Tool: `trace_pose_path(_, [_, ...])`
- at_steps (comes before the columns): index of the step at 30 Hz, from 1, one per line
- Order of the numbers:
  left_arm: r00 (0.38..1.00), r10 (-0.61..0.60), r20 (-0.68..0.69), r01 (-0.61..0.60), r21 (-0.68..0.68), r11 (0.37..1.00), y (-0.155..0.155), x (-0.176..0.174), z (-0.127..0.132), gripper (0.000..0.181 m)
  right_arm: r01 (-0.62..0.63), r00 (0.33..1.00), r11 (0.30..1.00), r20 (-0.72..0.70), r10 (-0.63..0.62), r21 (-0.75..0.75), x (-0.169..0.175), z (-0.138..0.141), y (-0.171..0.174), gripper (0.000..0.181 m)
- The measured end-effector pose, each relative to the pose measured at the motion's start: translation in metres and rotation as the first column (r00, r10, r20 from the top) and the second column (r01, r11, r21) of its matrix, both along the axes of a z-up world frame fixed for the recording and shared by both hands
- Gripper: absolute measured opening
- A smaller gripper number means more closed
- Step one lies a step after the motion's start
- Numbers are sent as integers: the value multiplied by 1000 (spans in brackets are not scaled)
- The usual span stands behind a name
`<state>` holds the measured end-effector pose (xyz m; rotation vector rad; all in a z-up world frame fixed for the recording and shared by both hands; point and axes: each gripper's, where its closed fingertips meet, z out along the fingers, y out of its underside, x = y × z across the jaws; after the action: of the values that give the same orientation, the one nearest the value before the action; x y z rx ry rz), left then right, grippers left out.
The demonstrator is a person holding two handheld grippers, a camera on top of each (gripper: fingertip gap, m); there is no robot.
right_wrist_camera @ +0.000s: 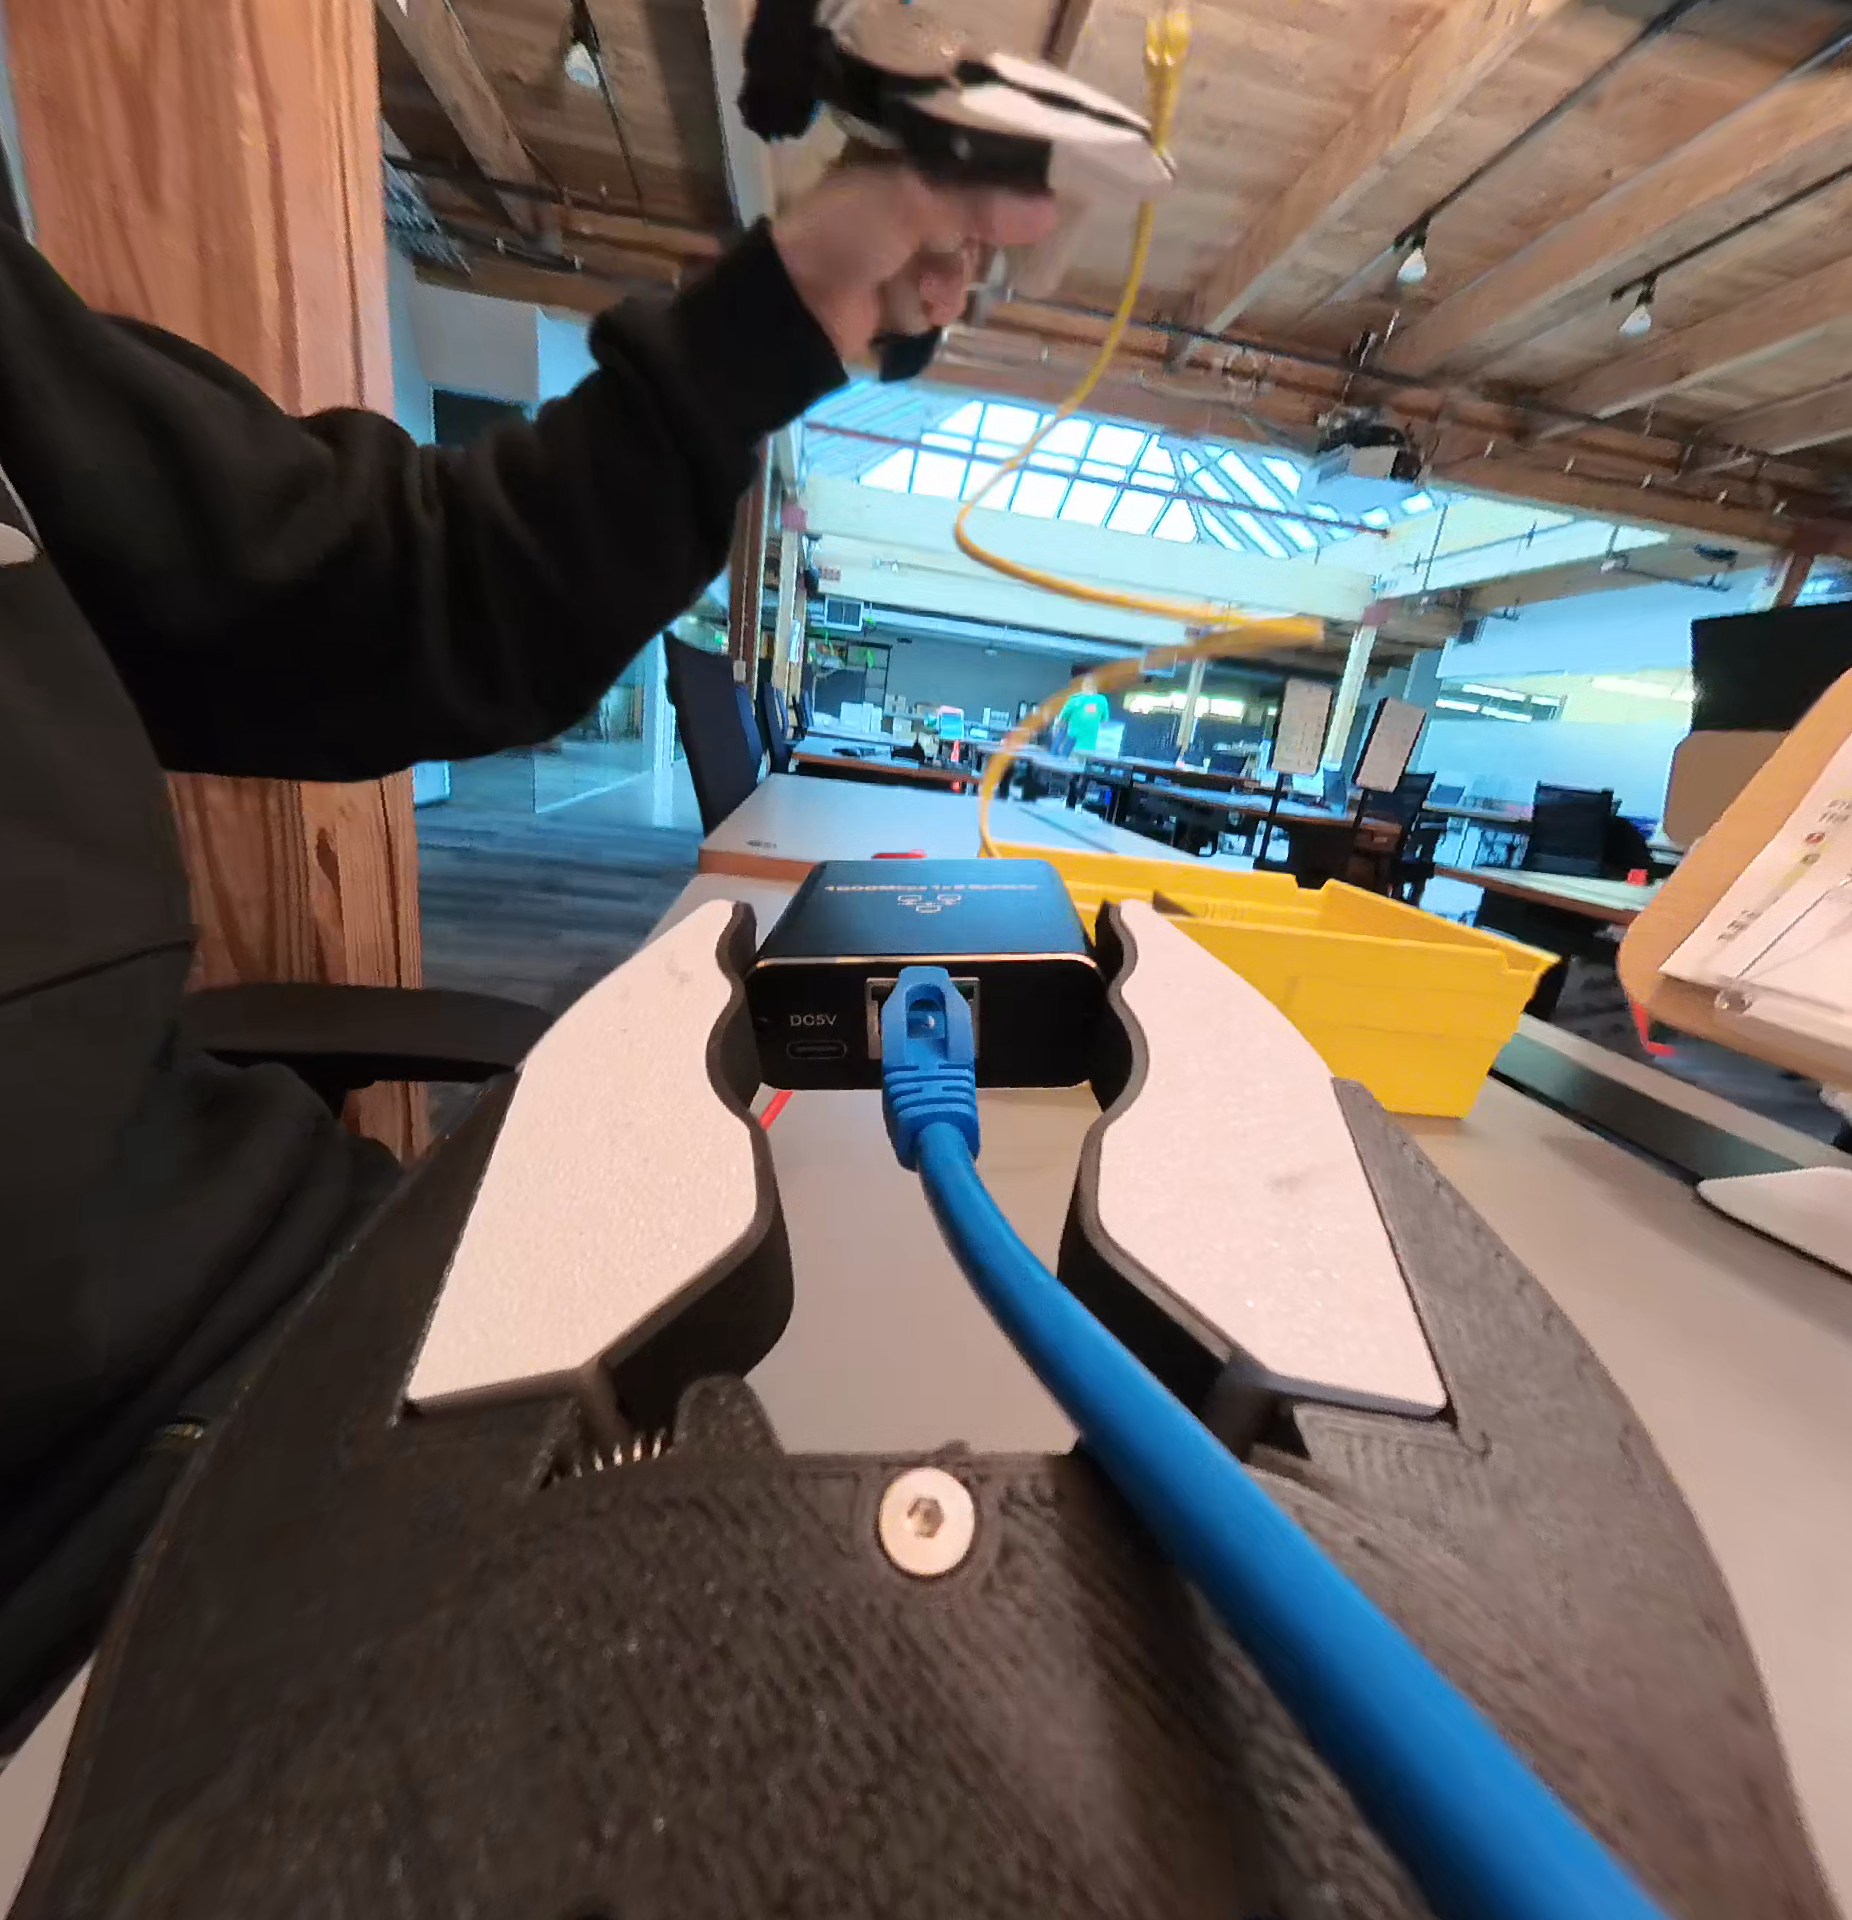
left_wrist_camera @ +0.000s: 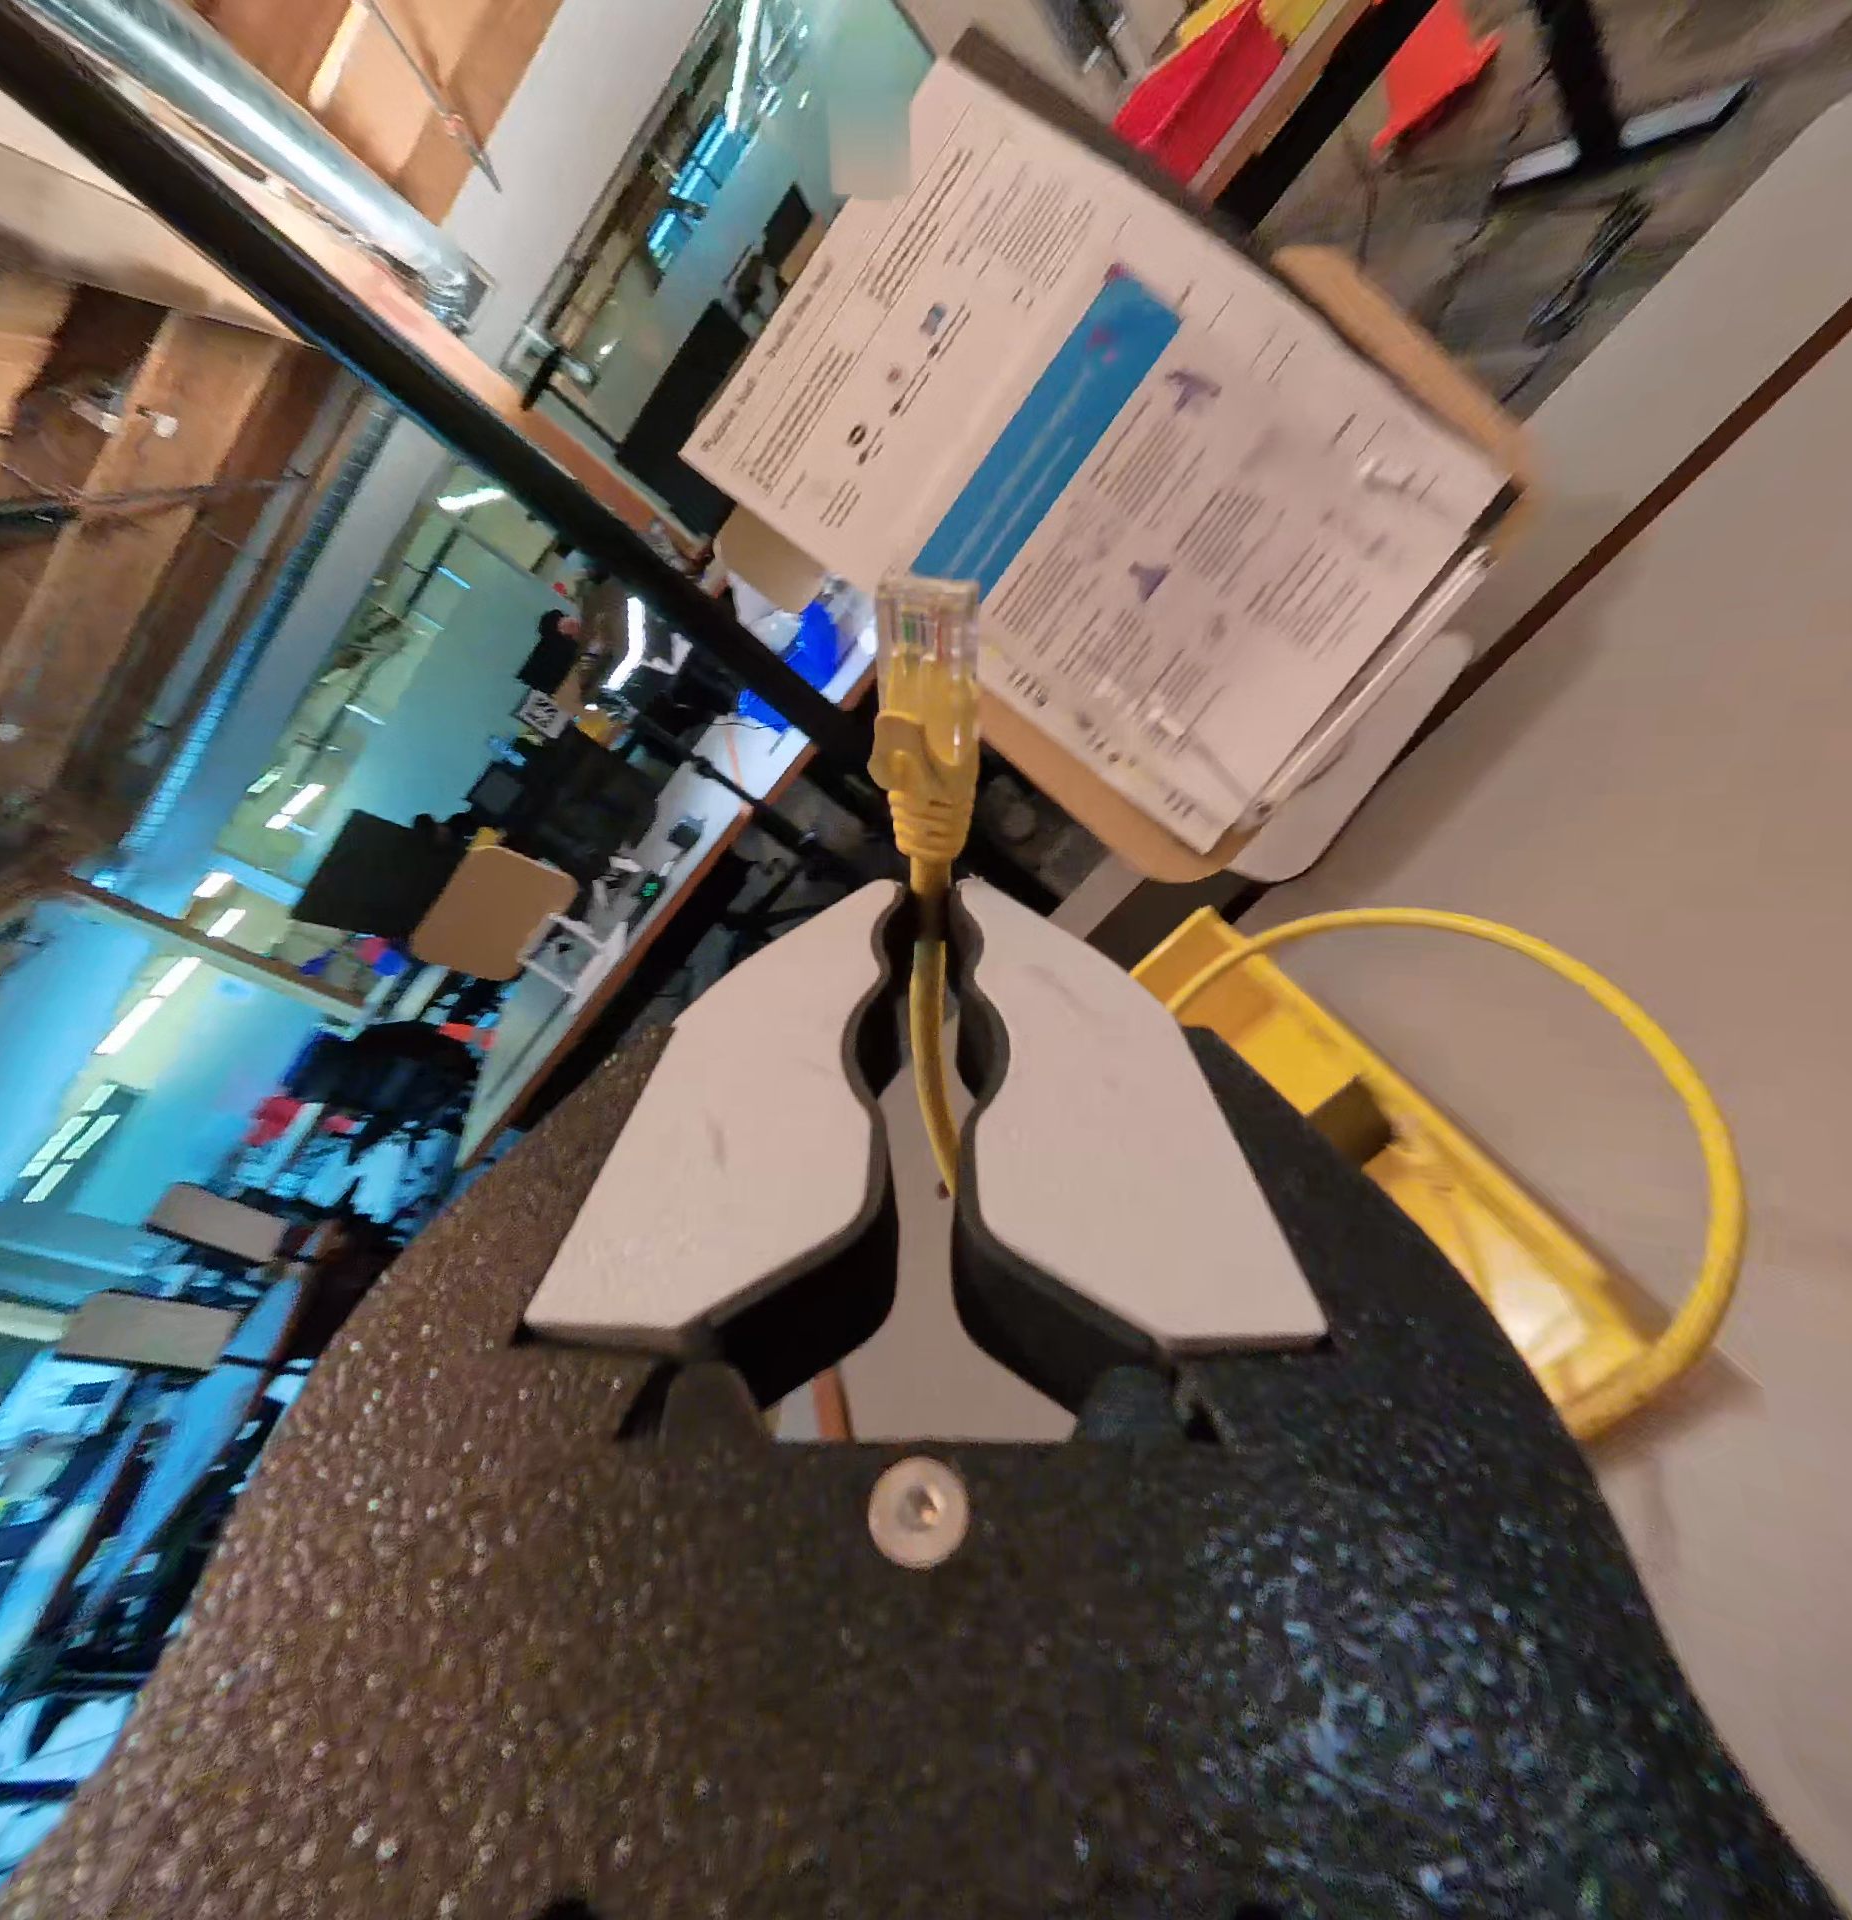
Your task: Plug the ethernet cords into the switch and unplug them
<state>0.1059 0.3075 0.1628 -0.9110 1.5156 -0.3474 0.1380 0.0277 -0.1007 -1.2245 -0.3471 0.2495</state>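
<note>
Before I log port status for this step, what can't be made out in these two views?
- Switch far side, right wrist view: hidden by its own body, so other ports are unseen.
- Yellow ethernet cord far end, left wrist view: hidden behind the left gripper.
- Blue ethernet cord far end, right wrist view: cut off by the bottom edge.

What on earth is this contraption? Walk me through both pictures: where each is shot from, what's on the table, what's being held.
No robot arm here: a person holds a two-finger gripper in each hand, each with a camera looking along its fingers.

The left wrist view shows the left gripper shut on a yellow ethernet cord, its clear plug sticking out past the fingertips, raised in the air.

The right wrist view shows the right gripper clamped around a small black switch on the pale table. A blue ethernet cord is plugged into its near face. Behind it sits a yellow bin, with a stand of printed sheets at the right. Above, the person's hand lifts the other gripper.
</note>
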Motion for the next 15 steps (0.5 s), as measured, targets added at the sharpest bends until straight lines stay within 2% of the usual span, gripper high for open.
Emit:
trace_pose_path(4, [1000, -19, 22, 19, 12, 1000, -40, 0, 21, 5, -8, 1000, 999, -13, 8, 42, 4, 10, -15, 63])
trace_pose_path(7, [996, -3, 87, -6, 93, 996, -58, 3, 52, 5, 8, 1000, 999, -17, -7, 49, 10, 11, -23, 63])
trace_pose_path(10, [991, -43, 125, 31, 94, 995, -78, 13, 76, 5, 12, 1000, 998, -22, -11, 59, 13, 13, -29, 63])
trace_pose_path(12, [993, -76, 95, 66, 103, 992, -91, 24, 79, 5, 12, 1000, 998, -15, -11, 64, 14, 14, -33, 63])
trace_pose_path(15, [998, -58, -23, 61, 149, 987, -98, 46, 53, 5, -5, 1000, 998, -15, 6, 70, 15, 15, -43, 63])
